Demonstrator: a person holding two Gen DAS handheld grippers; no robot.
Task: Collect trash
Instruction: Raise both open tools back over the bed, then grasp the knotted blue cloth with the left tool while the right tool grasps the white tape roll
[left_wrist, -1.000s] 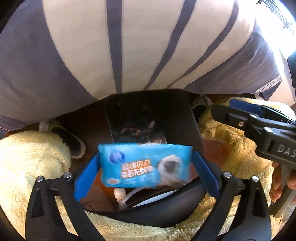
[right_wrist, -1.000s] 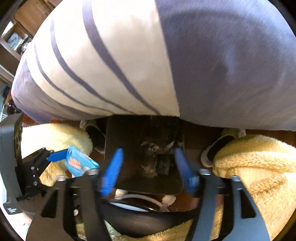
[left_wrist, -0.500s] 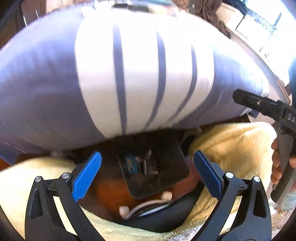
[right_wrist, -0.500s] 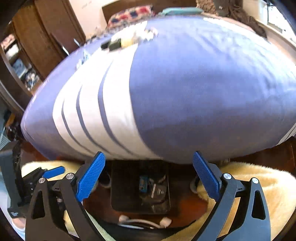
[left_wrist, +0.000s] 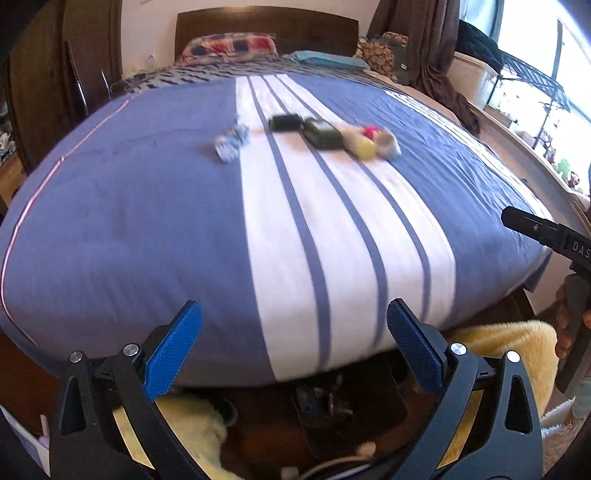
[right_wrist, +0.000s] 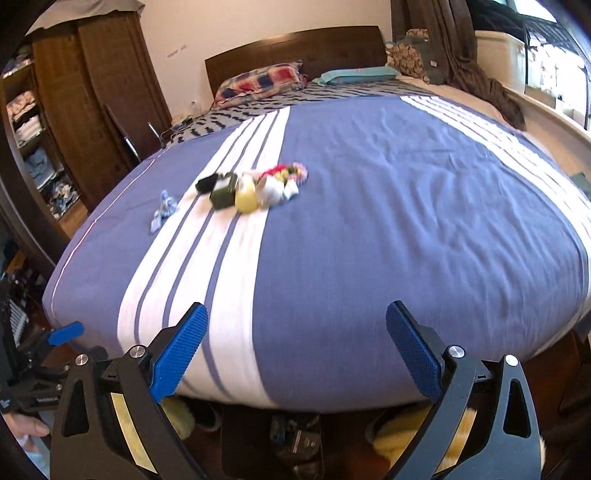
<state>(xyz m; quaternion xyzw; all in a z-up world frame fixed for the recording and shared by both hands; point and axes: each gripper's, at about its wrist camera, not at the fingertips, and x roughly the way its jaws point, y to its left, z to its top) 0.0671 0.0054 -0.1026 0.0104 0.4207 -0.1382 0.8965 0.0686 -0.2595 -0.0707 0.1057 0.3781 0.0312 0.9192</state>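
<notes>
Both grippers, left & right, are hanging w/ tongs apart, holding nothing, over bed edge; trash pile is lying mid-bed, bin sitting below.

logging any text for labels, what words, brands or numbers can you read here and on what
"DAS": white letters, cut off by the frame edge, on the black body of the right tool in the left wrist view.
Label on the black handle of the left tool: too blurred to read.
Small mark on the cream wall: too small to read.
Blurred trash pile on the blue striped bedspread: nothing readable.
</notes>
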